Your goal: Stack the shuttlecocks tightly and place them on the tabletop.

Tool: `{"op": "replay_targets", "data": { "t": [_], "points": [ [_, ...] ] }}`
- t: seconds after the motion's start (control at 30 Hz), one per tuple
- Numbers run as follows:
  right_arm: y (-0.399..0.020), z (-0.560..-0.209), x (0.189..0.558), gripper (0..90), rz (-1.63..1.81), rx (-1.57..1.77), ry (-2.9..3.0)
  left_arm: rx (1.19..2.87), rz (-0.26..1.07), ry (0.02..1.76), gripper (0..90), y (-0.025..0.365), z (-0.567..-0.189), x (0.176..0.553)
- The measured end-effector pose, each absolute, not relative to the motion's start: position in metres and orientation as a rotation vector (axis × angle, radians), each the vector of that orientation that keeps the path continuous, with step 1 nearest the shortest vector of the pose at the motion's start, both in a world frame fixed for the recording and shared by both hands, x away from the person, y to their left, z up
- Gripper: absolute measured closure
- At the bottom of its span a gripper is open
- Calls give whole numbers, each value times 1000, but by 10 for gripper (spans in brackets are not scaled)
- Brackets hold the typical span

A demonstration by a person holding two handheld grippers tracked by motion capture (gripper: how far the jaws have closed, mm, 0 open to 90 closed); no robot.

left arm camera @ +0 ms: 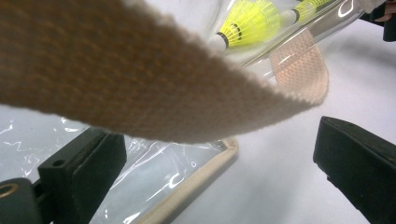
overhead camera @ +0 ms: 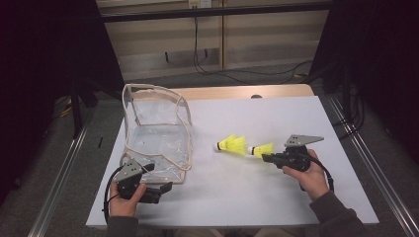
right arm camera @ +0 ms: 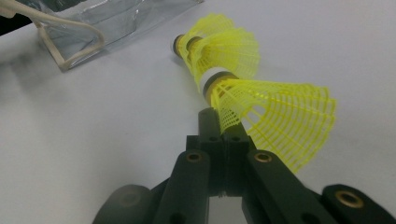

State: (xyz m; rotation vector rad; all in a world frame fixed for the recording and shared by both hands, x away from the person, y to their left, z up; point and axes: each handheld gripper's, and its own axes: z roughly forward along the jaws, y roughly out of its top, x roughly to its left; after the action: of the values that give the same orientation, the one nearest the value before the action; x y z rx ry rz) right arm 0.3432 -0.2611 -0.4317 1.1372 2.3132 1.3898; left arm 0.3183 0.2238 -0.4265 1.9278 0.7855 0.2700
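My right gripper [overhead camera: 266, 158] is closed tight, its jaws pinched on the skirt edge of a yellow shuttlecock [overhead camera: 262, 149], which lies low over the white table [overhead camera: 276, 192] with its cork pointing away from me. Just beyond it, touching or nearly so, lies a second yellow shuttlecock [overhead camera: 233, 145], cork toward the bag. My left gripper [overhead camera: 165, 187] stands wide open at the near corner of the clear plastic bag [overhead camera: 155, 143], holding nothing; the bag's beige webbing strap [left arm camera: 140, 88] hangs across in front of the jaws in the left gripper view, and I cannot tell whether it touches them. The bag sits at the table's left, well apart from both shuttlecocks.
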Motion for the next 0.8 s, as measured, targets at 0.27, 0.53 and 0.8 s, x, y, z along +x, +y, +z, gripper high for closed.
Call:
{"op": "replay_targets", "data": {
  "t": [0.27,0.53,0.8],
  "points": [
    [-260,-431,345,894,1390,1148,2295,1928,271,785,24,224,-427,318],
    [-258,-431,346,893,1393,1155,2294,1925,270,783,23,224,-427,318],
    [-258,-432,347,893,1396,1163,2290,1932,270,789,19,223,-427,320]
  ]
}}
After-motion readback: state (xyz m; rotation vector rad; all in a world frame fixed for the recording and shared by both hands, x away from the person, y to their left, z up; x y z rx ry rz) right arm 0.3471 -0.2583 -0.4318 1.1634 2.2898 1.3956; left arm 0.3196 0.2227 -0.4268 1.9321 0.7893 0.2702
